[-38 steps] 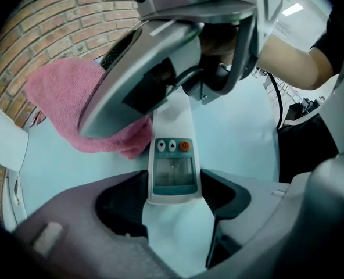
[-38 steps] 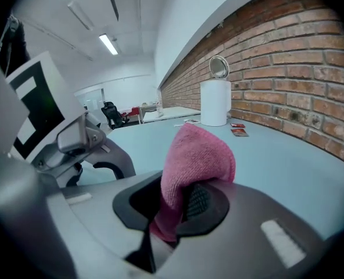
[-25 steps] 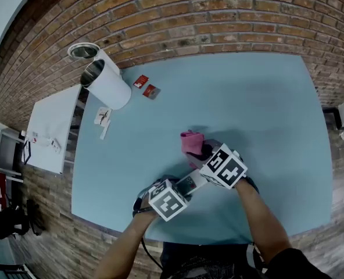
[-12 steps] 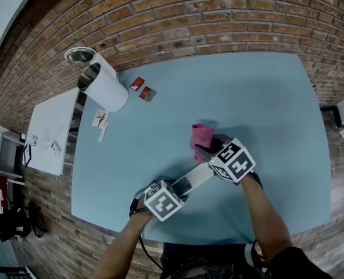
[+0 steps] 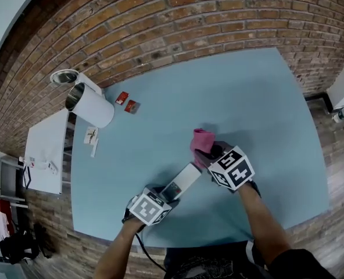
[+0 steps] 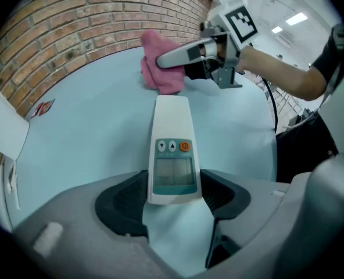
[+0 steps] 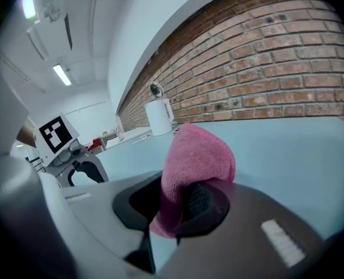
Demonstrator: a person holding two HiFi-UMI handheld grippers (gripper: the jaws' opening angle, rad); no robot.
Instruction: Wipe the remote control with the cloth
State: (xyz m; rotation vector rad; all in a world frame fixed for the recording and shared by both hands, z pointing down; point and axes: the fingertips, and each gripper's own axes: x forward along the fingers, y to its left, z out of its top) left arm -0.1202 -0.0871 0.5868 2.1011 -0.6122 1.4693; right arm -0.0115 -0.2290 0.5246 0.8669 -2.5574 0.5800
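1. Pink cloth [image 7: 192,161], pinched in the right gripper [image 7: 175,205], sticks out as a wiping pad.
2. Left gripper [image 6: 172,201] clamps the remote [image 6: 172,150] by its near end, buttons up, likely to steady it.
3. Cloth hangs just past its far tip, apart.

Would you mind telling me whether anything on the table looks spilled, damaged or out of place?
Nothing stands out: the remote control sits straight in the left gripper, and the pink cloth is pinched in the right gripper.

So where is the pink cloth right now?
The cloth is right of centre in the head view, pinched in the right hand-held gripper, just past the far end of the remote control.
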